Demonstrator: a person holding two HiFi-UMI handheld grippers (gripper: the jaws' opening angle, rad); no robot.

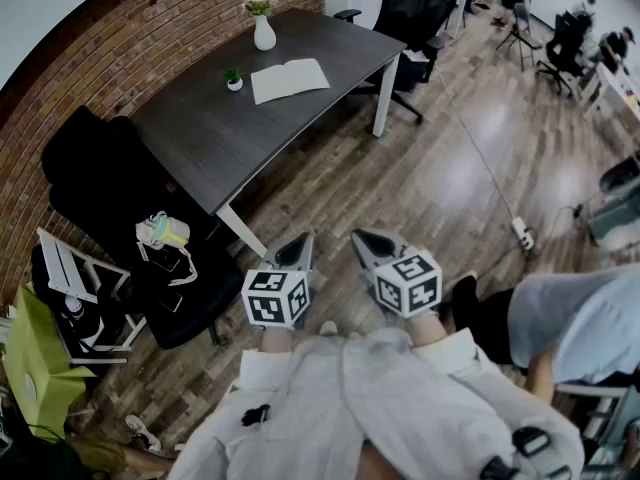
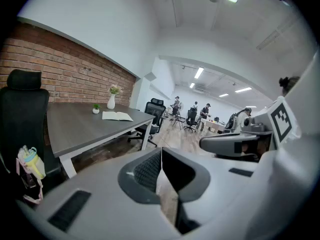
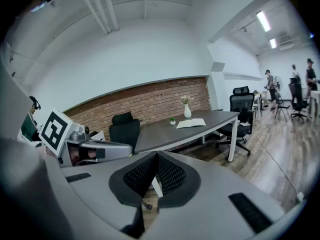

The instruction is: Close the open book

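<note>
The open book (image 1: pixel 290 78) lies pages up on the far part of the dark grey table (image 1: pixel 210 138), beside a white vase (image 1: pixel 264 30) and a small potted plant (image 1: pixel 233 79). Both grippers hover over the wooden floor, well short of the table. My left gripper (image 1: pixel 297 251) is shut with nothing in it, and so is my right gripper (image 1: pixel 372 246). The left gripper view has the book (image 2: pixel 117 116) far ahead on the left, beyond the shut left gripper (image 2: pixel 161 156). In the right gripper view the book (image 3: pixel 191 123) sits far beyond the shut right gripper (image 3: pixel 156 160).
A black office chair (image 1: pixel 110 183) stands at the table's near end, with a bag and bottle (image 1: pixel 162 233) on a seat below it. Another chair (image 1: pixel 415 13) is at the far end. A power strip (image 1: pixel 523 233) lies on the floor. A person (image 1: pixel 570 323) stands at my right.
</note>
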